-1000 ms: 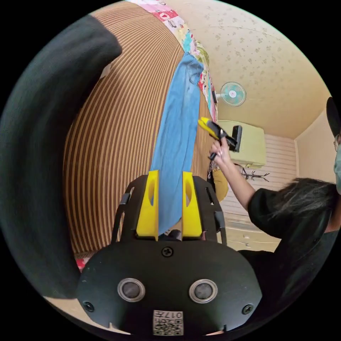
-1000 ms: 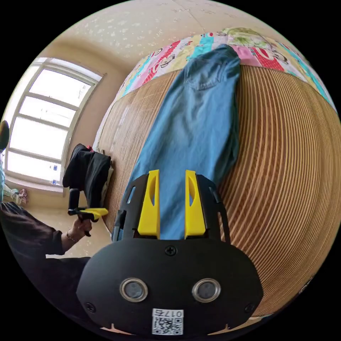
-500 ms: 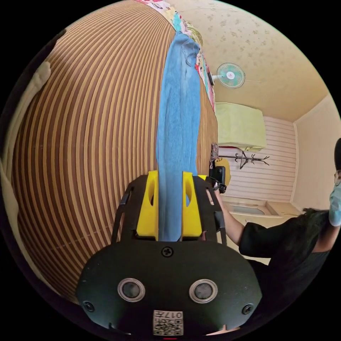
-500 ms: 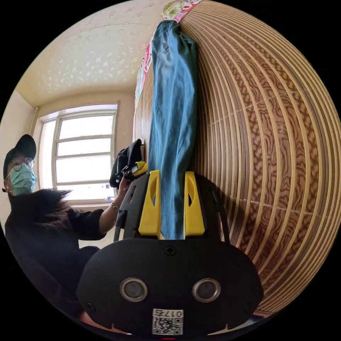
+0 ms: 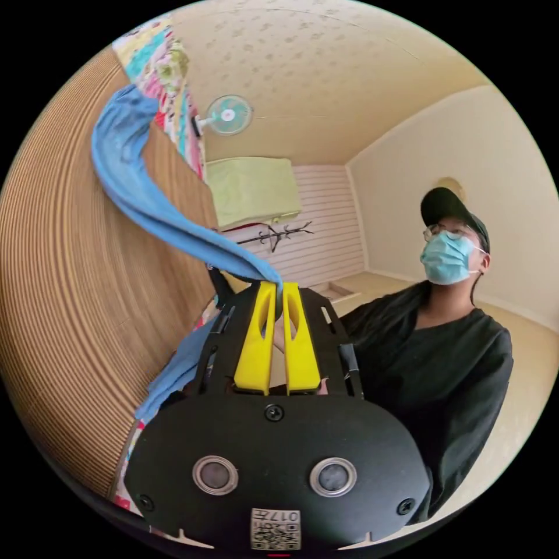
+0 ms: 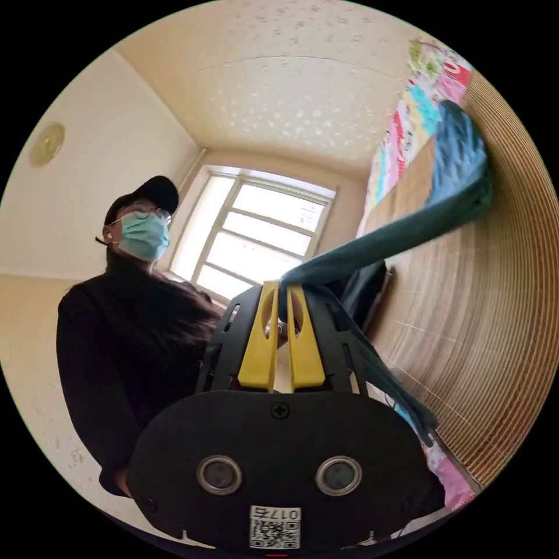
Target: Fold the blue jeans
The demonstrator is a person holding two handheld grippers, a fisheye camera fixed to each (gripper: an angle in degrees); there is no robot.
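1. Denim rises off the striped bamboo mat (image 5: 64,279) in a long sagging band: the blue jeans (image 5: 151,204) run from their far end, lying near the mat's far edge beside the patchwork quilt (image 5: 169,75), up to the left gripper (image 5: 278,291).
2. Its yellow fingers (image 5: 259,338) stand nearly closed, with only a thin slit between them, and the cloth's end is pinched at their tips. A loose fold of blue hangs down beside the gripper's body toward the mat.
3. In the right gripper view the same jeans (image 6: 407,227) stretch from the right gripper (image 6: 280,291) out to the mat (image 6: 483,326), with the bulk bunched at the far end by the quilt (image 6: 419,105). Those fingers (image 6: 262,338) are likewise drawn almost together on the fabric's end.
4. A person in a dark top (image 6: 128,338) stands behind both tools, with a window (image 6: 256,233) beyond; a wall fan (image 5: 228,114) hangs over the far side.
5. To my eye this is soft but weighty cloth: it droops under its own load between grip and mat, so it will drag and swing rather than hold a line. It looks thick enough not to slip from a firm pinch.
6. Taking hold at the hems, one corner per gripper, seems right; keeping the two ends level and spread should let the legs fall flat toward the waist.
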